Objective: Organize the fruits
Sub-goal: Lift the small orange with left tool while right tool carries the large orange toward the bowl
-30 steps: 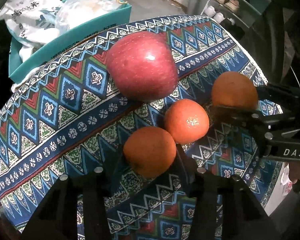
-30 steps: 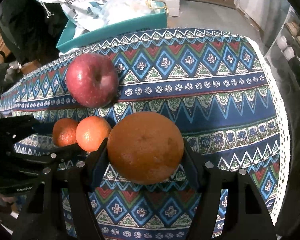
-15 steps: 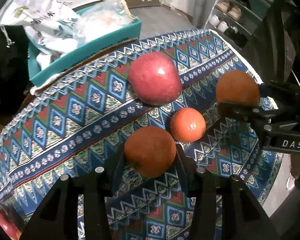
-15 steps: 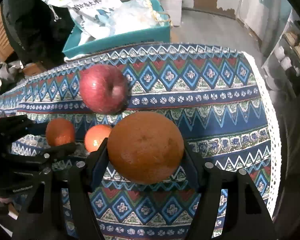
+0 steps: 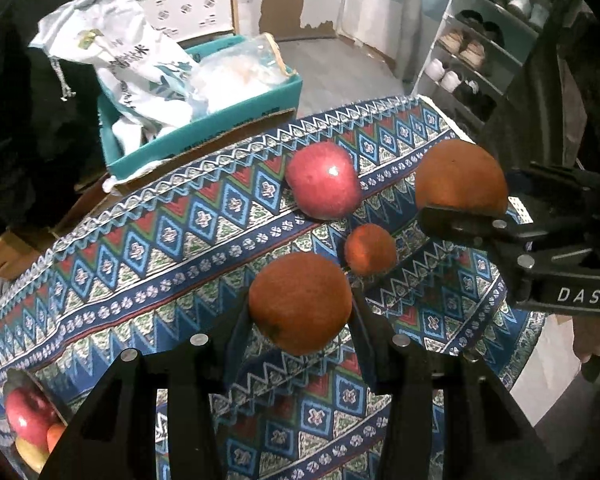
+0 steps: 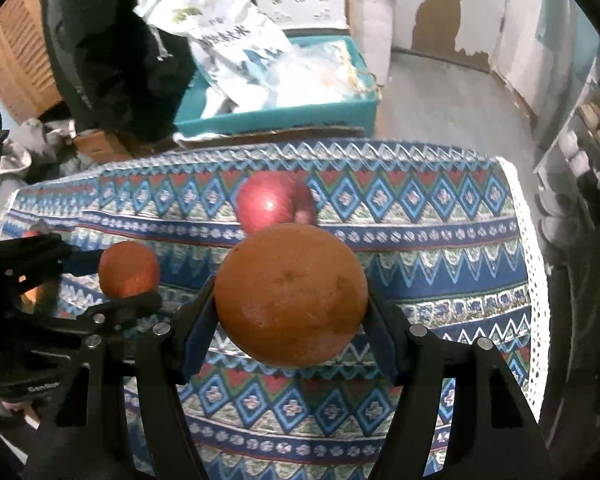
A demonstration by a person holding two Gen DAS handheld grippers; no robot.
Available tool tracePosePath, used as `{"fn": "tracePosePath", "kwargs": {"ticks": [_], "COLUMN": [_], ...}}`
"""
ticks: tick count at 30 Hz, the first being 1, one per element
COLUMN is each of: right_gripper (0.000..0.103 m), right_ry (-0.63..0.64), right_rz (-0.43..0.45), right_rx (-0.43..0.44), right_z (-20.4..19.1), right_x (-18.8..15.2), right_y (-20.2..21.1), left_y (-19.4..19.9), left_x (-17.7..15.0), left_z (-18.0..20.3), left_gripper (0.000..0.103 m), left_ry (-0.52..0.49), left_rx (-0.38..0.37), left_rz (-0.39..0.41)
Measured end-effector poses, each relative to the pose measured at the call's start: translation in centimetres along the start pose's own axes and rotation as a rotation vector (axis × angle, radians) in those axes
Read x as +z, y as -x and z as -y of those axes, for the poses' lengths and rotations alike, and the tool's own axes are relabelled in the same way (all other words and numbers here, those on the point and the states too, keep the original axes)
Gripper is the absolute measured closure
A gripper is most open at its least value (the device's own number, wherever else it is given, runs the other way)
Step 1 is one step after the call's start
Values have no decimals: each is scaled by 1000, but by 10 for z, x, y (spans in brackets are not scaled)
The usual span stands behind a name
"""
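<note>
Small orange (image 5: 300,302) clamped in left jaws, large orange (image 6: 291,294) in right jaws hiding apple (image 6: 274,202) partly

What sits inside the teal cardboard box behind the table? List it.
The teal cardboard box holds a white printed sack and a clear plastic bag with something pale inside; anything beneath them is covered.

Your left gripper (image 5: 300,312) clamps small orange (image 5: 300,302), dull rough skin, lifted clear of patterned cloth (image 5: 148,248). Your right gripper (image 6: 290,312) clamps large orange (image 6: 291,294), also above cloth. Red apple (image 5: 324,185) rests on cloth, glossy, near far edge. Small tangerine (image 5: 370,249) rests on cloth, just in front of apple.
</note>
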State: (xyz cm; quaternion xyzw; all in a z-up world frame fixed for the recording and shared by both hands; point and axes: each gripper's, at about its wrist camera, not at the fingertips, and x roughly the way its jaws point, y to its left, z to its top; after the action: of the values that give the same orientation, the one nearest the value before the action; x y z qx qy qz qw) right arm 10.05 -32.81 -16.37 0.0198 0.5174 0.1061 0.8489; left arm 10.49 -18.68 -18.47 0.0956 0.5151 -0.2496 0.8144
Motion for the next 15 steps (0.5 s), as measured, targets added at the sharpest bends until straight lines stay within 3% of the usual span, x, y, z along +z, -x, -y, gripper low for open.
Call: {"fn": "tracePosePath", "kwargs": {"ticks": [15], "right_gripper": [36], "right_ry": [93], "right_rz": [40], "right_rx": [59], "right_z": [-58], "right_x": [9], "right_y": [21], "left_y": [57], "left_x": [-23], "left_z": [-27], "left_gripper": [55], "left_ry": [46], "left_rx": [45], "left_rz": [73]}}
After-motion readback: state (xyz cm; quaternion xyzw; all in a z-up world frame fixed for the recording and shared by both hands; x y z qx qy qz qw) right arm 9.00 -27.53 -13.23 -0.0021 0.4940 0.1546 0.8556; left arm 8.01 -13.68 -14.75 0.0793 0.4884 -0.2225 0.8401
